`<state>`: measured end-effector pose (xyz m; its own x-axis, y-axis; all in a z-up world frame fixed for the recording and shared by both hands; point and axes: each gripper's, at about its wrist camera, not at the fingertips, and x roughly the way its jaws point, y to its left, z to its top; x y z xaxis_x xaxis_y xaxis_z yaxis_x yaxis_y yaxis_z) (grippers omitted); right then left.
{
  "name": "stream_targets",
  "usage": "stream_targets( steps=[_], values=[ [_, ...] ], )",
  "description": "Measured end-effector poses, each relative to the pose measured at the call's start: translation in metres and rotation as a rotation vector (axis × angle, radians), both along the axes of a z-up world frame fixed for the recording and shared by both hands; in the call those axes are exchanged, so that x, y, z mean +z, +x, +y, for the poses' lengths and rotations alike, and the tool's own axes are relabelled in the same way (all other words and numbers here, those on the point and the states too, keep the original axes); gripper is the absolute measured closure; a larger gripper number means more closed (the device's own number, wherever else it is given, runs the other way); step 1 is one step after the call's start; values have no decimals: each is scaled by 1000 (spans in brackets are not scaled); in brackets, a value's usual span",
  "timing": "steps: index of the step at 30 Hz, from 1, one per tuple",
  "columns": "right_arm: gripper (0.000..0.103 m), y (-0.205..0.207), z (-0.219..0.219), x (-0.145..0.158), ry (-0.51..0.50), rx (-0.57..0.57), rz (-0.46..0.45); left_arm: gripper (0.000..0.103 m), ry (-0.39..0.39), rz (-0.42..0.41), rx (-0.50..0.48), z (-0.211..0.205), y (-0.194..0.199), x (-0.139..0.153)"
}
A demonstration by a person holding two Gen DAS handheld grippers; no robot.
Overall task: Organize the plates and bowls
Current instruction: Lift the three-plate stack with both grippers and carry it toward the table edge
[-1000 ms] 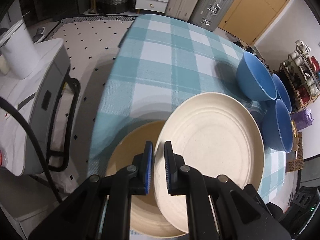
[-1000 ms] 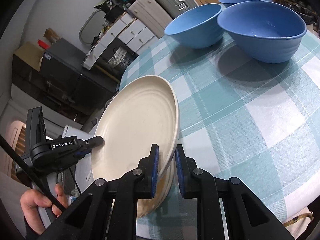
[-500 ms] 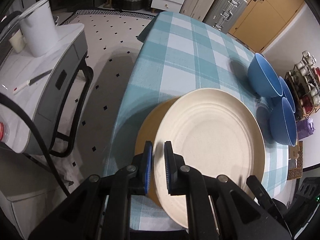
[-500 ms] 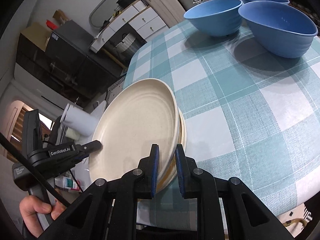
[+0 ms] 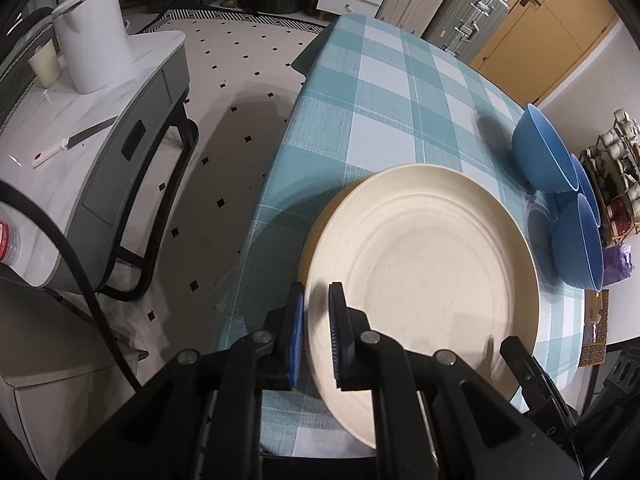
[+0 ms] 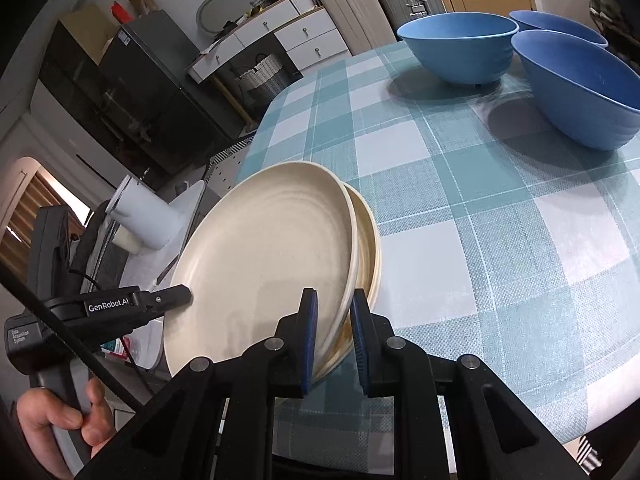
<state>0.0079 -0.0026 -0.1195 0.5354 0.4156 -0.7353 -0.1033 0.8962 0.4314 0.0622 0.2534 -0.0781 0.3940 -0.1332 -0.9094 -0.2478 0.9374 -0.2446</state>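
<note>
L gripper (image 5: pixel 316 332) is clamping the near rim of the cream plate (image 5: pixel 424 264), w/ a second plate's edge (image 5: pixel 320 224) peeking out beneath on the checked tablecloth (image 5: pixel 384 92). Three blue bowls (image 5: pixel 540 152) are sitting at right. R gripper's tip (image 5: pixel 520 360) is touching the plate's near-right rim.

Table with teal-and-white checked tablecloth (image 6: pixel 460 184). Lower cream plate (image 6: pixel 370 248) lies on the cloth near the table's edge, mostly covered by another plate. Three blue bowls (image 6: pixel 456 46) sit on the cloth at the far side, close together, well apart from the plates.
</note>
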Motion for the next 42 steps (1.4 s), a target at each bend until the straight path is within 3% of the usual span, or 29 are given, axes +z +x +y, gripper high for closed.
stream_targets(
  steps=[29,37,42],
  values=[
    [85,6,39,4,-396,138,-110,93,72,17,5,-5,6,-11],
    [81,5,43,4,-472,176,-125,93,83,20,2,-7,6,-12],
    [80,4,40,3,-450,178,-132,93,76,22,2,-6,6,-12]
  ],
)
